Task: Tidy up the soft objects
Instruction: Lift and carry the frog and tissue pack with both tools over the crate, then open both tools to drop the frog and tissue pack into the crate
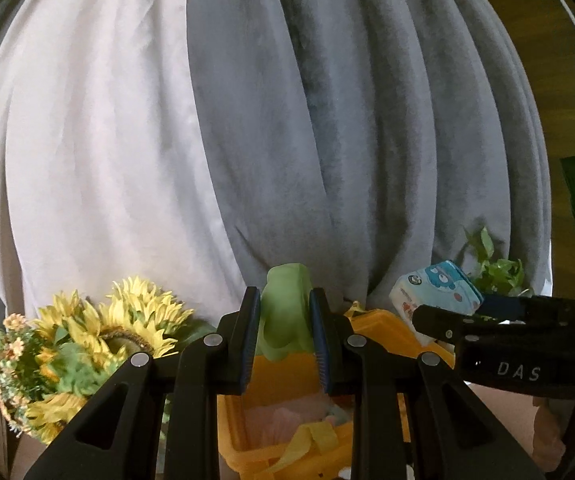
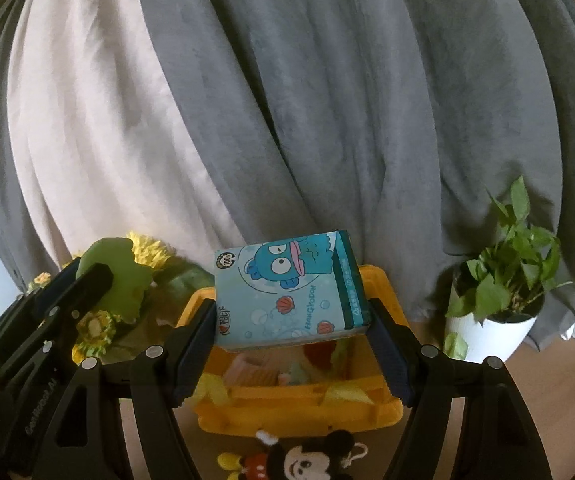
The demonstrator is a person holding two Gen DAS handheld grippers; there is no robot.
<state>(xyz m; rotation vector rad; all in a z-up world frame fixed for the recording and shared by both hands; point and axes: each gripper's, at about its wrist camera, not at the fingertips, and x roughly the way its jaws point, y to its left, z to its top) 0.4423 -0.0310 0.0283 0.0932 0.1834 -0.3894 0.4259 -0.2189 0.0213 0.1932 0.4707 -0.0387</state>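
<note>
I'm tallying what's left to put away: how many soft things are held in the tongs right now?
2. A green soft toy is pinched in the left tongs, and a blue tissue pack in the right tongs, both above the yellow bin.

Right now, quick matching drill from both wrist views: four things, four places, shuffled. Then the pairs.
Things
1. green soft toy
2. tissue pack
3. Mickey plush
4. potted plant

Places
A. on the floor in front of the yellow bin
B. between the left gripper fingers
C. right of the bin, by the curtain
D. between the right gripper fingers, above the bin

Pairs: 1-B, 2-D, 3-A, 4-C
</note>
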